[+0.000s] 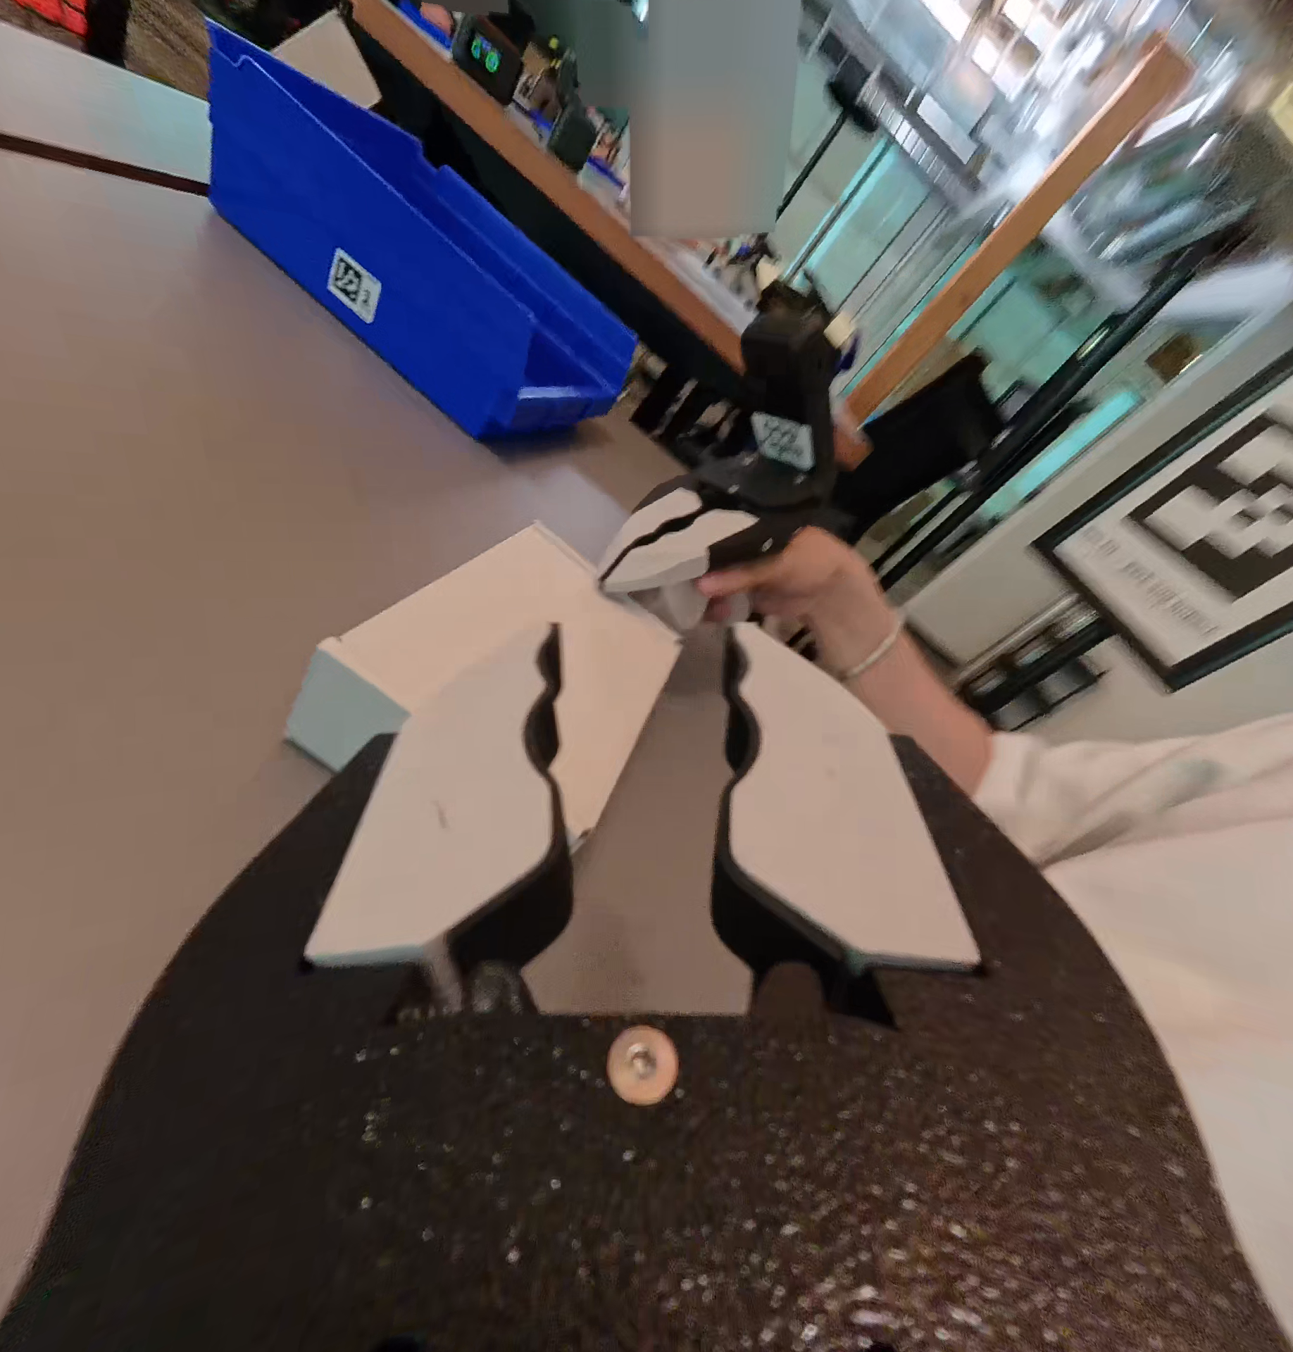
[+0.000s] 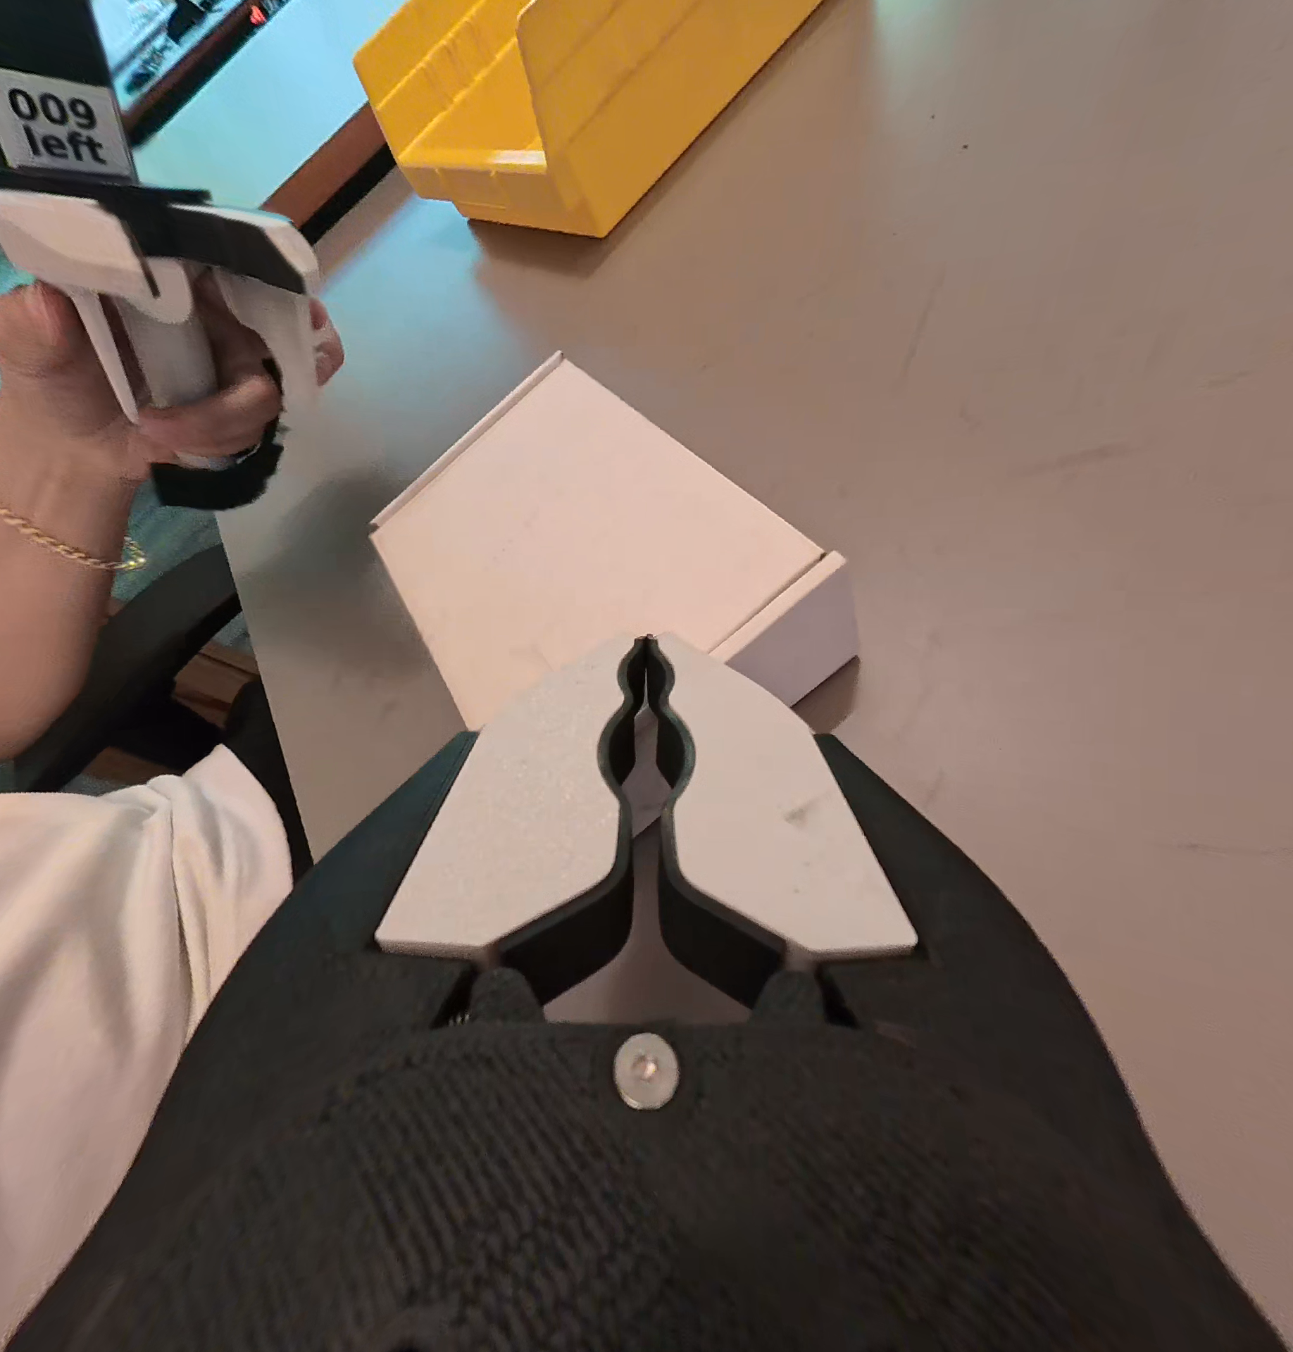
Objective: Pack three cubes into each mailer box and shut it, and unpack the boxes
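1. your left gripper (image 1: 640, 644): fingers spread, empty, frame centre.
2. your right gripper (image 2: 649, 640): fingertips pressed together over the box.
3. white mailer box (image 2: 592, 527): closed, mid-frame on the table (image 2: 1031, 439).

One white mailer box (image 2: 592, 534) lies closed near the middle of the table (image 2: 1068, 439). One blue bin (image 1: 409, 241) stands toward the table's far edge in the left wrist view, and one yellow bin (image 2: 556, 110) stands near the far edge in the right wrist view. Two grippers are in sight: the left gripper (image 1: 643, 644) and the right gripper (image 2: 649, 644). No cubes can be counted.
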`<state>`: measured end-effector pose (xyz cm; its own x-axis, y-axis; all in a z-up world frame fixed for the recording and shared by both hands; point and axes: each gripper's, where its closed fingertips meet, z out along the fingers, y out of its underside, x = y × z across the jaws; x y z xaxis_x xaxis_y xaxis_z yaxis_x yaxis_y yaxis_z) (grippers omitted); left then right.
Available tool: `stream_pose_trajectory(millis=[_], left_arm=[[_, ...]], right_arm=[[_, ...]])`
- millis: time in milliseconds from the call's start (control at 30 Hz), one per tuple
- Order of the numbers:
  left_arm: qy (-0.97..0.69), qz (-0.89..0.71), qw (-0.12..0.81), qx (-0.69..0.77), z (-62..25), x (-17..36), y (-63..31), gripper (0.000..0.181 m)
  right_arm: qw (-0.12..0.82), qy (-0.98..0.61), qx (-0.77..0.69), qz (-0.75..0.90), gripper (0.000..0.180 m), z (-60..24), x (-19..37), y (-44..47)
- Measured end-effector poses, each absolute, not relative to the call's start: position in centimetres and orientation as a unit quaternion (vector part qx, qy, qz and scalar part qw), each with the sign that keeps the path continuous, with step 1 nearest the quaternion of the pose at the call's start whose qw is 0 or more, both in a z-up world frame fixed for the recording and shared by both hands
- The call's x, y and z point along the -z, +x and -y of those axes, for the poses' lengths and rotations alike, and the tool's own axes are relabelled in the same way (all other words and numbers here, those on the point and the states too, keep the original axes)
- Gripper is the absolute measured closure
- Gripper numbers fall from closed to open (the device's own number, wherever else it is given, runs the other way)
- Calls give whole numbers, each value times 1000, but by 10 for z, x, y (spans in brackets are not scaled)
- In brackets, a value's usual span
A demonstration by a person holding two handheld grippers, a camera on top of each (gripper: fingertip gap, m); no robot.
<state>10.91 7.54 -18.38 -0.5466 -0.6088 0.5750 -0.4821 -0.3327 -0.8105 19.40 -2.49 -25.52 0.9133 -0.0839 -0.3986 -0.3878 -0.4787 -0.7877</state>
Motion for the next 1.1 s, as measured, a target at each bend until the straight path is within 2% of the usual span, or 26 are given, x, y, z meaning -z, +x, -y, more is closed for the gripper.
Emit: stream_pose_trajectory(millis=[67,167,300,533,700,867,967,1100], left_arm=[[-467,-625,89,619,-76,195,109,119],[-490,-652,99,569,-76,208,114,109],[-509,-654,96,551,-80,214,122,107],[-500,-692,152,498,-84,219,125,102],[-515,-683,137,499,-83,228,129,104],[-490,-707,174,478,-81,228,130,106],[-520,-697,161,467,-87,227,132,104],[-547,-661,146,492,-95,219,137,110]], right_arm=[[499,-839,-166,-140,180,26,255,194],[506,-833,-175,-138,180,27,254,194],[507,-833,-175,-135,180,29,254,195],[519,-836,-116,-135,180,38,236,206],[499,-824,-204,-172,180,40,238,195],[472,-849,-166,-169,180,42,254,200],[478,-852,-133,-165,180,39,255,206],[484,-857,-83,-156,180,33,255,213]])
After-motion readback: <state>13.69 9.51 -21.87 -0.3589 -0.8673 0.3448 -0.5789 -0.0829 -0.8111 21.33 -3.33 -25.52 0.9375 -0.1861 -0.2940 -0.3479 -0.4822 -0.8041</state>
